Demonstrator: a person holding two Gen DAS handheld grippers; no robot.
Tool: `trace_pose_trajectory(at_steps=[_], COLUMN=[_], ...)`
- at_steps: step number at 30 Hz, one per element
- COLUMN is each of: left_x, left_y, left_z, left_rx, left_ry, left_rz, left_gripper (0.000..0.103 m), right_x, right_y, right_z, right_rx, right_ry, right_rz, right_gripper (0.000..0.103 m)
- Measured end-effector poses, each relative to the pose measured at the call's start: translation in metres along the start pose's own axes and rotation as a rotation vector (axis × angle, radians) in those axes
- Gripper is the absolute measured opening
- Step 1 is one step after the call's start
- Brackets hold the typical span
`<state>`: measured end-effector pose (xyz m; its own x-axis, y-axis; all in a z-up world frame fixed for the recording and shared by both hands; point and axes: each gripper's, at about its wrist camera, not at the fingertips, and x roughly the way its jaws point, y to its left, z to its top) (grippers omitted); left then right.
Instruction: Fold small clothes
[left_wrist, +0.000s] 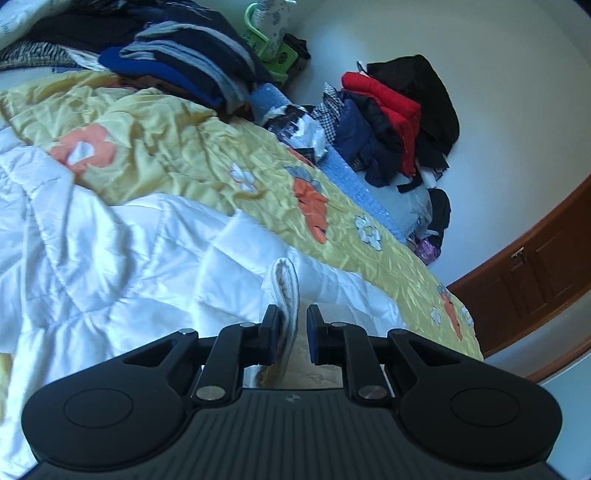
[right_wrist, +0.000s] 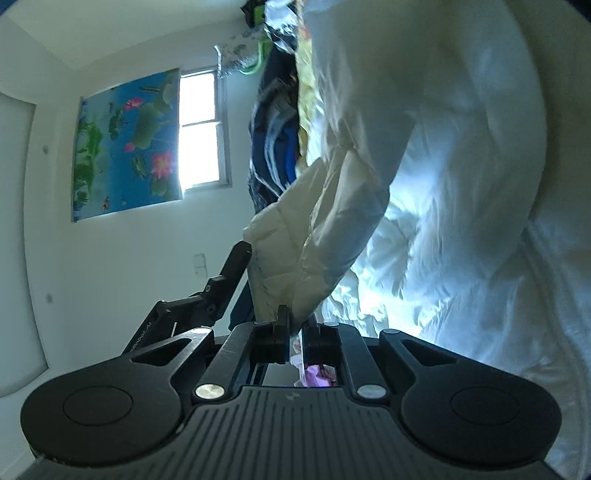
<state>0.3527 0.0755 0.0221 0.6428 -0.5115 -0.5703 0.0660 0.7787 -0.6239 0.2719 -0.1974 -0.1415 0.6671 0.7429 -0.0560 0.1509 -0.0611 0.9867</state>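
Bed (left_wrist: 406, 266) under a yellow floral quilt (left_wrist: 177, 147). White padded jacket (left_wrist: 110, 258) spread across the near side. Folded dark clothes (left_wrist: 192, 62) stacked at the far end, more clothes (left_wrist: 388, 122) heaped past the edge.

yellow floral quilt (left_wrist: 166, 147), brown door (left_wrist: 535, 273), lotus poster (right_wrist: 125, 144) beside bright window (right_wrist: 199, 129).
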Motion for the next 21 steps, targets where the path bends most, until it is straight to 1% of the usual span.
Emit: trace_pose_trajectory(at_steps=[7,11,17,18,19,20,21], left_x=[0.008,0.018,0.033,0.034,0.035,0.036,0.036], left_y=[0.033,0.045,0.063,0.066,0.067,0.069,0.07], left_z=[-0.001,-0.003,-0.011,-0.012,-0.012,-0.013,-0.013], left_rx=[-0.032,-0.037,-0.054,-0.06,-0.063,-0.062,-0.06], left_ry=[0.022,0.039,0.071,0.076,0.081,0.088,0.093], left_rz=[0.024,0.037,0.081,0.085,0.09,0.096,0.102], left_gripper=[0.016,0.016,0.016,0.016,0.016,0.016,0.016], right_x=[0.023,0.03,0.037,0.038,0.038,0.039,0.035], right_y=[-0.007,-0.015,-0.026,-0.025,-0.026,-0.024,-0.02], right_z=[-0.01,-0.01,-0.013,-0.014,-0.014,-0.014,-0.016], right_rx=[0.016,0.046,0.066,0.07,0.072,0.071,0.064], right_ry=[0.017,0.009,-0.019,-0.022,-0.02,-0.017,-0.008], right_rz=[-0.037,-0.057,-0.078,-0.074,-0.076,-0.077,-0.074], right_gripper=[0.012,0.012,0.015,0.02,0.035,0.042,0.053])
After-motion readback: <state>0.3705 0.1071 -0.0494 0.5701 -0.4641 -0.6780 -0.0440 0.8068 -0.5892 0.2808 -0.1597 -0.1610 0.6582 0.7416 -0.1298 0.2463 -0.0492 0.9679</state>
